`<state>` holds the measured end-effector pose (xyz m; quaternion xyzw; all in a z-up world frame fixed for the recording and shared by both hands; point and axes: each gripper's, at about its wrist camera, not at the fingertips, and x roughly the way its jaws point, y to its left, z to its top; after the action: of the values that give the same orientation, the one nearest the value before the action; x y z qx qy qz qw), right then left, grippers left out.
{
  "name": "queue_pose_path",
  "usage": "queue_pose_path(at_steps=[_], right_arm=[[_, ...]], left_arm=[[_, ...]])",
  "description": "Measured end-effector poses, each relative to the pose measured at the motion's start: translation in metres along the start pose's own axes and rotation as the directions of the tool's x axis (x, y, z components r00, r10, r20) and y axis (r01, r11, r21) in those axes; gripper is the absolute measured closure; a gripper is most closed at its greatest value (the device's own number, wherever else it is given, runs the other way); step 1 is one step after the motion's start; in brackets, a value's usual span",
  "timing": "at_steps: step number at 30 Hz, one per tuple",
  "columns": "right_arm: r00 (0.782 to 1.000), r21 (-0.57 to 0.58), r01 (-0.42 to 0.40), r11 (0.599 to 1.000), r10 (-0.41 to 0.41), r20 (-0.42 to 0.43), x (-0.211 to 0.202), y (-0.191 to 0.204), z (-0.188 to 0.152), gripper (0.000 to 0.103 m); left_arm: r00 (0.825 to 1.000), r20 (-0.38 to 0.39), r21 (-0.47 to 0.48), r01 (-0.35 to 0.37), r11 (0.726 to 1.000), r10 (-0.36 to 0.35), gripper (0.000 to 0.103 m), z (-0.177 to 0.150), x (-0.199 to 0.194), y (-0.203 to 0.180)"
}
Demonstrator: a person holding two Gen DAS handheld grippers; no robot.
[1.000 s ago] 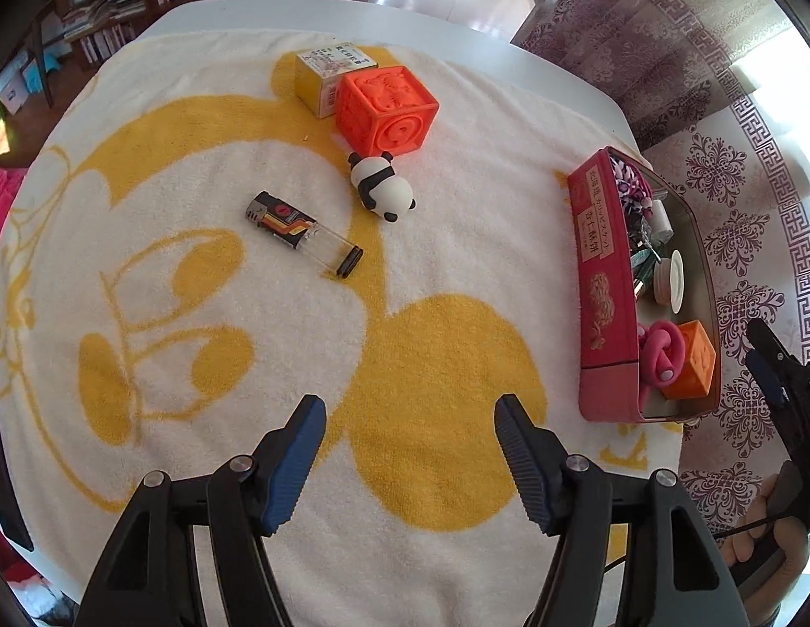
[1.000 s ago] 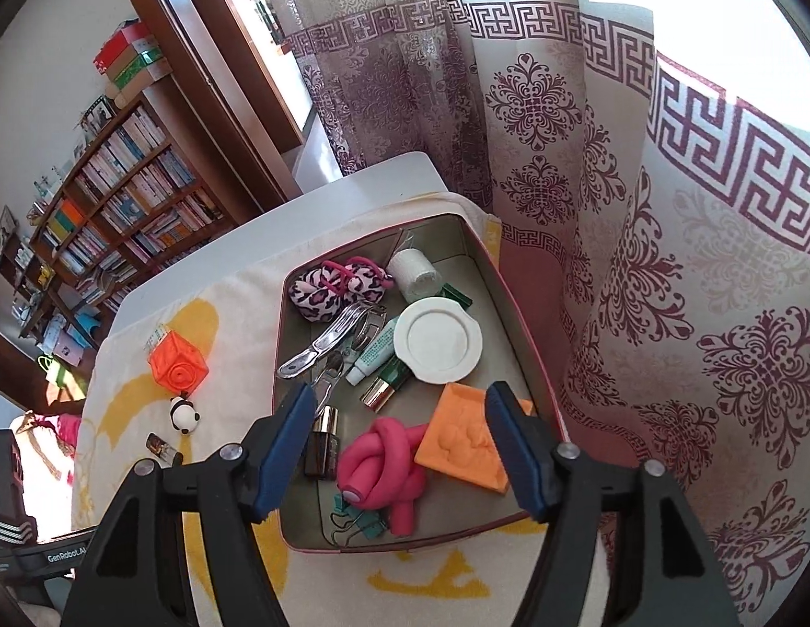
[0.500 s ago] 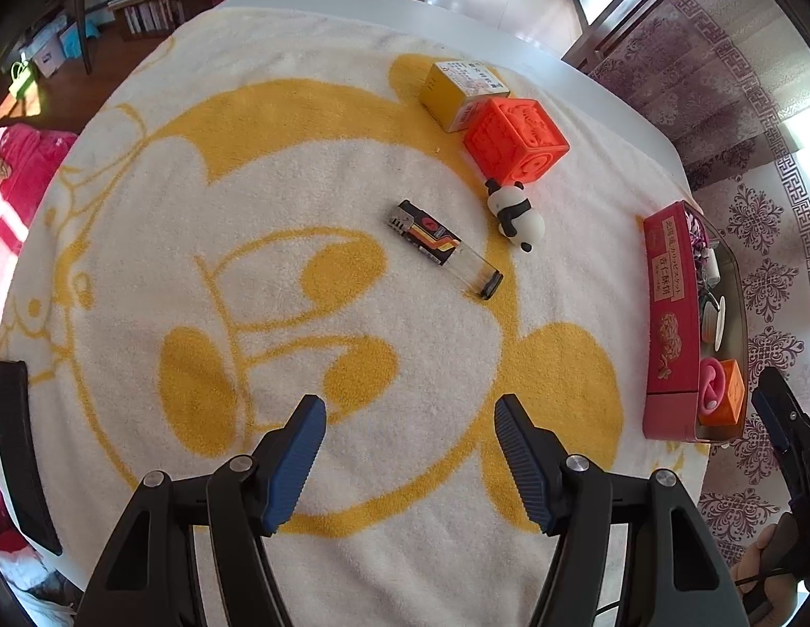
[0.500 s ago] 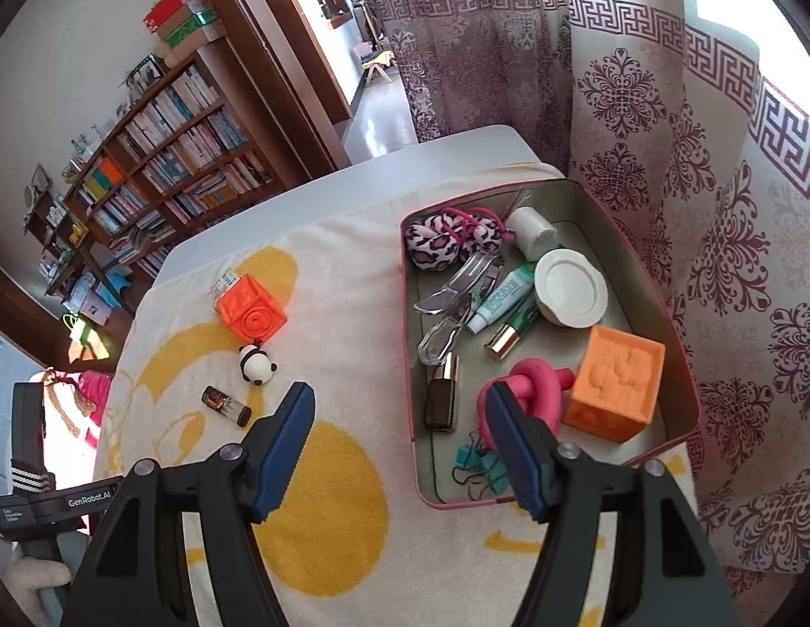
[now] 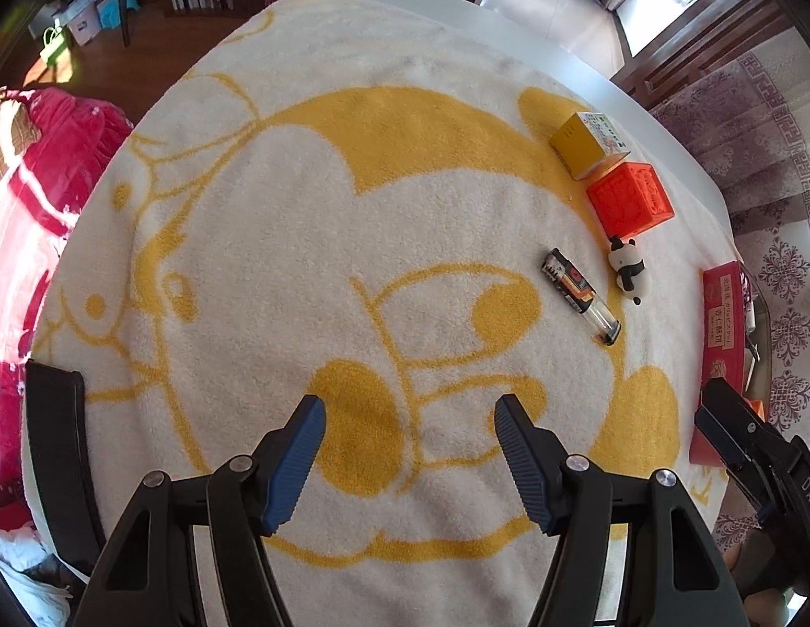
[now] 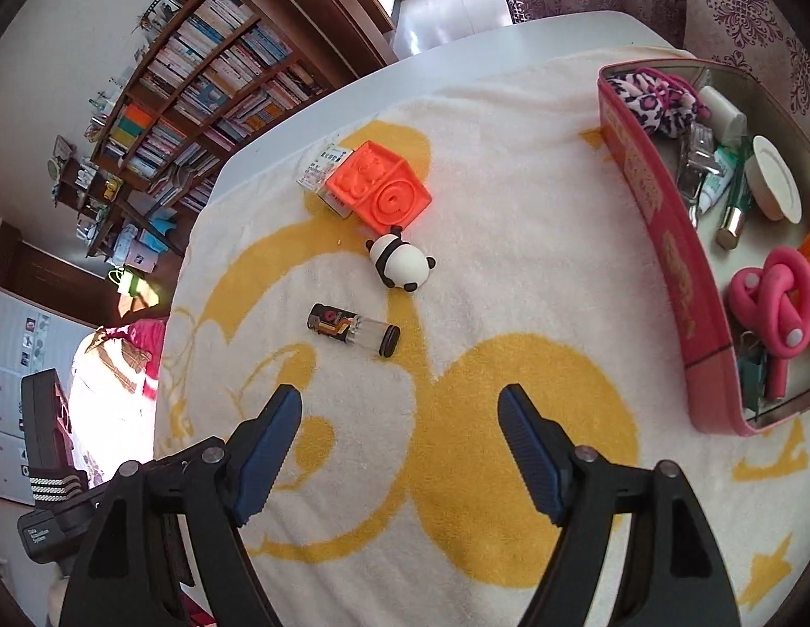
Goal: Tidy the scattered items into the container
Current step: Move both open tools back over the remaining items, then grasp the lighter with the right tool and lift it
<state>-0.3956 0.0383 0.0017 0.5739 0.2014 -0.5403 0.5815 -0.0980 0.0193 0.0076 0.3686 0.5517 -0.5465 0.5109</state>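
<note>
My right tongs [image 6: 400, 449] have just spread wider, empty; the lighter [image 6: 354, 329] lies just ahead, slightly left, long axis crosswise to them — nearer than my left tongs [image 5: 410, 457], released too.

lighter [image 6: 353, 329] flat, panda [image 6: 400, 264] beside, tin [image 6: 682, 282] open

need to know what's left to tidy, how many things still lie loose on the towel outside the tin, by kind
orange cube: 1
yellow box: 1
panda figure: 1
lighter: 1
total: 4 loose on the towel, outside the tin
</note>
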Motion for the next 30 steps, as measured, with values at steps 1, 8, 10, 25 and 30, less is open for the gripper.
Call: queue_pose_path(at_steps=[1,8,10,25,30], right_arm=[[1.000,0.025,0.005,1.000,-0.005,-0.011,0.007,0.003,0.001,0.022],[0.995,0.099,0.095,0.991,-0.094,-0.009,0.041,0.029,0.010,0.021],[0.993,0.096,0.117,0.989,-0.117,0.000,0.048,0.038,0.013,0.021],[0.932,0.065,0.351,0.934,-0.355,0.067,0.094,0.079,0.021,0.020],[0.918,0.036,0.386,0.922,-0.387,0.086,0.097,0.080,0.020,0.020]], left_arm=[[1.000,-0.001,-0.005,0.000,1.000,0.000,0.034,0.002,0.000,0.006],[1.000,-0.022,-0.036,0.006,0.999,-0.007,0.034,0.014,0.006,0.044],[1.000,-0.030,-0.040,0.006,0.999,-0.007,0.034,0.018,0.009,0.053],[0.999,-0.044,-0.060,0.027,0.998,-0.030,0.034,0.037,0.015,0.084],[0.998,-0.038,-0.049,0.038,0.998,-0.040,0.034,0.039,0.013,0.076]])
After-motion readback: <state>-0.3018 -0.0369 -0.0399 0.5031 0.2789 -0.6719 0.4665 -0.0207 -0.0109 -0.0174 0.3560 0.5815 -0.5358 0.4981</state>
